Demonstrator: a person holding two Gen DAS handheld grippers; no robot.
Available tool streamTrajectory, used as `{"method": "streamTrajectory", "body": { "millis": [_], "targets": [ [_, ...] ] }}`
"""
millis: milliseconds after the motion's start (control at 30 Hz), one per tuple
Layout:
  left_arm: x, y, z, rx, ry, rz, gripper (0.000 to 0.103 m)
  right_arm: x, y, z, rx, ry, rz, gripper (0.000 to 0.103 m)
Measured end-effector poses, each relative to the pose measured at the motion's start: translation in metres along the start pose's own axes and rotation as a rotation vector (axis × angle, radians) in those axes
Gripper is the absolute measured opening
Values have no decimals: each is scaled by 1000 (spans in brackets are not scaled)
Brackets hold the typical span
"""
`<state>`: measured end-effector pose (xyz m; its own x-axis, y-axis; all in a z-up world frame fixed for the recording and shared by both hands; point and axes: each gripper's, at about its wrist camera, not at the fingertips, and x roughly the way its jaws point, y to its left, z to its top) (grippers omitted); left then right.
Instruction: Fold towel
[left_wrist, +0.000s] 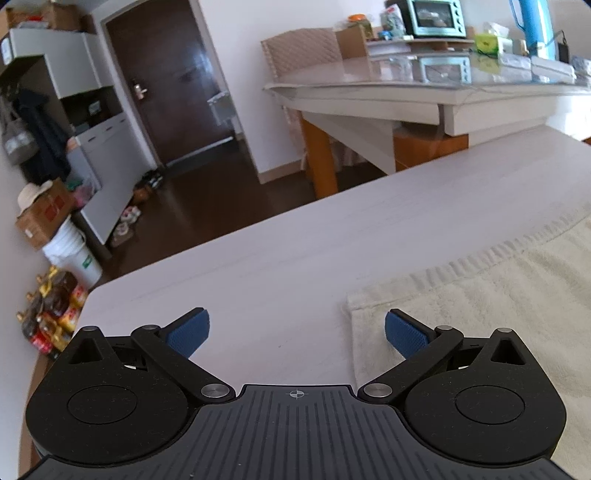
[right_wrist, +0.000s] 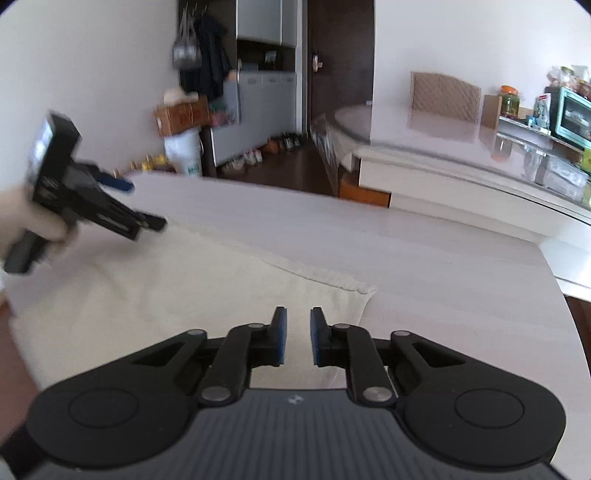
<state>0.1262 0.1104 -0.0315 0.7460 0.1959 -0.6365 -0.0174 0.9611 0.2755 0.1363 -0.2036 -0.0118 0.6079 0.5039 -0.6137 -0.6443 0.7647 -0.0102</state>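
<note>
A cream towel (left_wrist: 480, 295) lies flat on the pale table (left_wrist: 277, 266). In the left wrist view my left gripper (left_wrist: 297, 332) is wide open and empty, hovering at the towel's near left corner, with its right pad over the towel's edge. In the right wrist view the towel (right_wrist: 166, 295) spreads across the table (right_wrist: 443, 277). My right gripper (right_wrist: 298, 332) hovers over the towel near its right corner, its jaws narrowly apart with nothing between them. The left gripper (right_wrist: 125, 206) also shows there at the far left, held in a hand above the towel.
A glass-topped dining table (left_wrist: 406, 85) with a toaster oven (left_wrist: 436, 18) and clutter stands behind. A dark door (left_wrist: 173, 81), grey cabinets (left_wrist: 103, 155), a white bucket (left_wrist: 74, 254) and bottles (left_wrist: 51, 310) on the floor lie to the left. The table edge (right_wrist: 565, 295) runs at right.
</note>
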Motion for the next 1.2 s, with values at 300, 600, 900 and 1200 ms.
{"method": "streamTrajectory", "body": {
  "millis": [300, 600, 900, 1200],
  "targets": [
    [12, 4, 5, -12, 4, 53, 103, 42, -21, 16, -22, 47, -32, 11],
    [29, 7, 18, -14, 14, 116, 103, 81, -37, 41, -68, 30, -38, 11],
    [25, 7, 16, -23, 11, 117, 103, 72, -37, 45, -74, -6, -47, 15],
    [-35, 17, -10, 29, -89, -97, 103, -41, -1, 7, -218, -130, 60, 32]
  ]
}}
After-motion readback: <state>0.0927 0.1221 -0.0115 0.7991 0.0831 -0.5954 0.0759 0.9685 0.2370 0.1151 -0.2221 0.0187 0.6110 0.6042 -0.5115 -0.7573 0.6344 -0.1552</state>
